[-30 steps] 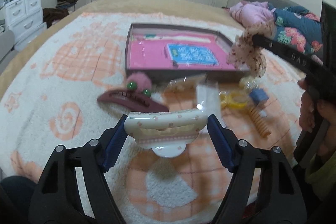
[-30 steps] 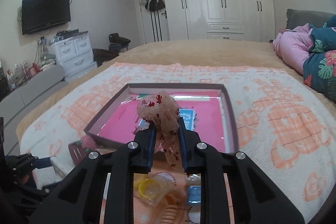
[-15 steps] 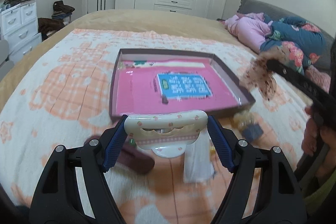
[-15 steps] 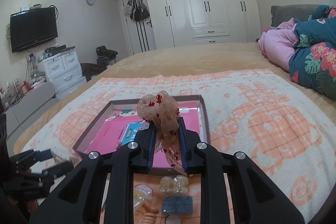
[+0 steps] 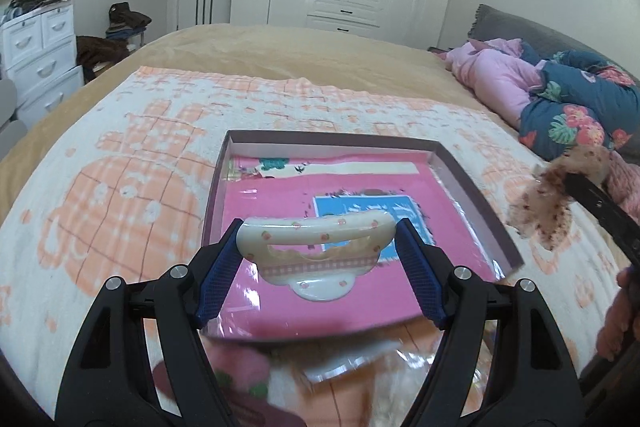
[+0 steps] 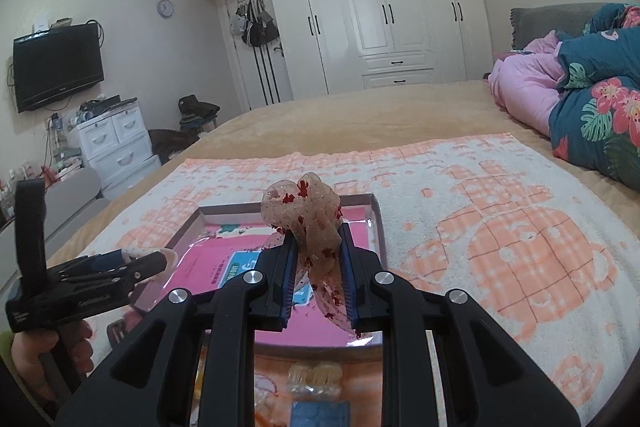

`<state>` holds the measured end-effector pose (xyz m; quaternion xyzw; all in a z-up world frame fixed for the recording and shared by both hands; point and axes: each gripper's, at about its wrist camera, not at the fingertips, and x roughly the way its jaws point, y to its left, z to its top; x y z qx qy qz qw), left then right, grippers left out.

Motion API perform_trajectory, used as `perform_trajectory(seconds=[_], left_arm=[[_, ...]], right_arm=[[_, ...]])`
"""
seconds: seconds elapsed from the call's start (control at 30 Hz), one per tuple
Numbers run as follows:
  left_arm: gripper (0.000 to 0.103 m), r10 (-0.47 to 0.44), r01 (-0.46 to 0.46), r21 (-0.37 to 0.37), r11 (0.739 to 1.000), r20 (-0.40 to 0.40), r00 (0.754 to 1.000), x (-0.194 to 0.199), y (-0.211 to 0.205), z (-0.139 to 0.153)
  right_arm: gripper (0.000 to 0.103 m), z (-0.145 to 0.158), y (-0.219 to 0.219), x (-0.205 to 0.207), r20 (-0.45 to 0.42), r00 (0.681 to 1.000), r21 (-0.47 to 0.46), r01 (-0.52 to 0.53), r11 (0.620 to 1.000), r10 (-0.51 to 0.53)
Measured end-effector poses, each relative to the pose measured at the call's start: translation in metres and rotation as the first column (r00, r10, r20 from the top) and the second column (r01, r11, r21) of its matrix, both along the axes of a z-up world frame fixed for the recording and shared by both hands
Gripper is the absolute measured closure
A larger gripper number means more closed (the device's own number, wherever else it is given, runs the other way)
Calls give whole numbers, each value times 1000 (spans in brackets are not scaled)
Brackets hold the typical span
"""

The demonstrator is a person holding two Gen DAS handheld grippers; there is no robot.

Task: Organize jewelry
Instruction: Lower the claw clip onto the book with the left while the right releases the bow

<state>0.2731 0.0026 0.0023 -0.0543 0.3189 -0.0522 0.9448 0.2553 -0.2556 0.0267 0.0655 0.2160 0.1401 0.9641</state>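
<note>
Bed blanket (image 5: 132, 155) | one tray (image 5: 472, 187) | left claw (image 5: 320, 259) holds one clip (image 5: 316, 239) | right claw (image 6: 318, 281) pinches one scrunchie (image 6: 308, 219)

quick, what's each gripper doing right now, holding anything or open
Left gripper: closed on the cream hair clip.
Right gripper: closed on the sheer scrunchie.

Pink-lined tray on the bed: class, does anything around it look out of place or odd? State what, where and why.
Yes. The tray holds no accessories, while small items lie loose on the towel beside its near edge. Both grippers hold pieces above it: a cream hair clip and a sheer scrunchie.
</note>
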Motion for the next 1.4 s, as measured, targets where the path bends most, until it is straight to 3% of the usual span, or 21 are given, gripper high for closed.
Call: perform_trajectory(seconds=[0.4, 0.73, 0.97, 1.03, 1.17, 1.23, 1.4], left_arm=[[36, 36, -37, -12, 999, -79, 996, 27, 10, -32], [36, 23, -22, 11, 1000, -84, 996, 28, 7, -38], [34, 24, -23, 20, 1000, -76, 997, 25, 6, -38], [32, 24, -23, 23, 999, -71, 997, 23, 6, -38], [31, 26, -25, 22, 999, -63, 998, 21, 6, -36], [31, 27, -26, 21, 999, -57, 998, 19, 6, -34], [28, 28, -27, 27, 999, -31, 999, 11, 6, -28]], right_arm=[[84, -30, 21, 40, -131, 990, -53, -54, 997, 46], [81, -53, 34, 59, -190, 981, -140, -63, 988, 36], [76, -62, 32, 60, -213, 977, -140, -51, 989, 20], [63, -63, 31, 59, -219, 976, -130, -47, 990, 18], [54, -64, 28, 57, -223, 975, -117, -30, 993, 3], [42, -62, 25, 55, -219, 976, -105, -20, 994, -3], [28, -56, 19, 48, -197, 980, -81, 17, 997, -32]])
